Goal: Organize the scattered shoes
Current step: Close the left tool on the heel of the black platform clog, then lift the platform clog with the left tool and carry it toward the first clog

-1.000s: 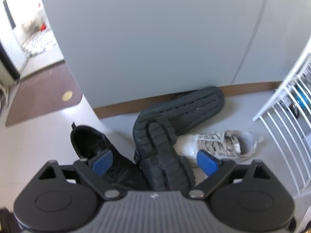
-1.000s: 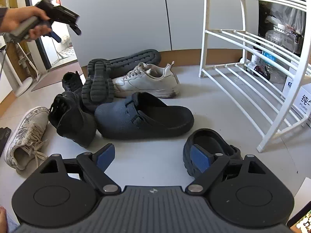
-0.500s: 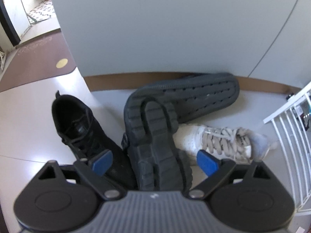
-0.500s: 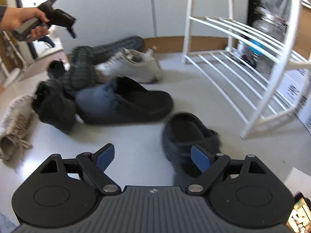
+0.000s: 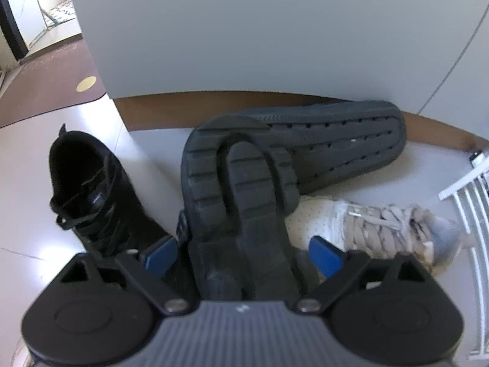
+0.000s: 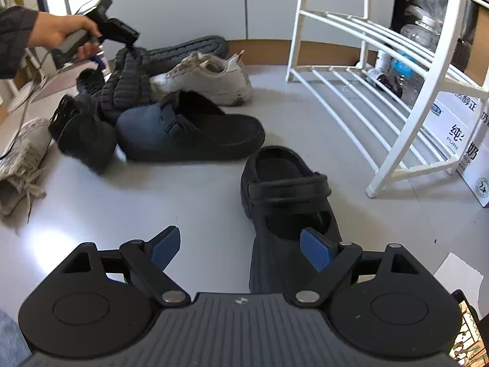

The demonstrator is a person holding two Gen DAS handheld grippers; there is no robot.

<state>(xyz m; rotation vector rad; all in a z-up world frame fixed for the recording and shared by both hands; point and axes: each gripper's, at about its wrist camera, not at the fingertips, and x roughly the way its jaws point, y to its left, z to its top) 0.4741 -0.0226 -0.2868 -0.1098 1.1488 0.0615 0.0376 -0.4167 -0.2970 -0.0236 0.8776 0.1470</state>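
I see shoes all over the grey floor. Right in front of me, low in the right wrist view, a black clog (image 6: 287, 202) stands upright, its heel strap across the opening. Above it, mid frame, a dark blue clog (image 6: 186, 131) lies flat. Behind that sits a white sneaker (image 6: 211, 76). At the left edge lies a pale laced sneaker (image 6: 21, 159). In the left wrist view, a black clog turned sole-up (image 5: 241, 195) leans on another upturned dark sole (image 5: 330, 150). A black sneaker (image 5: 91, 192) stands to its left.
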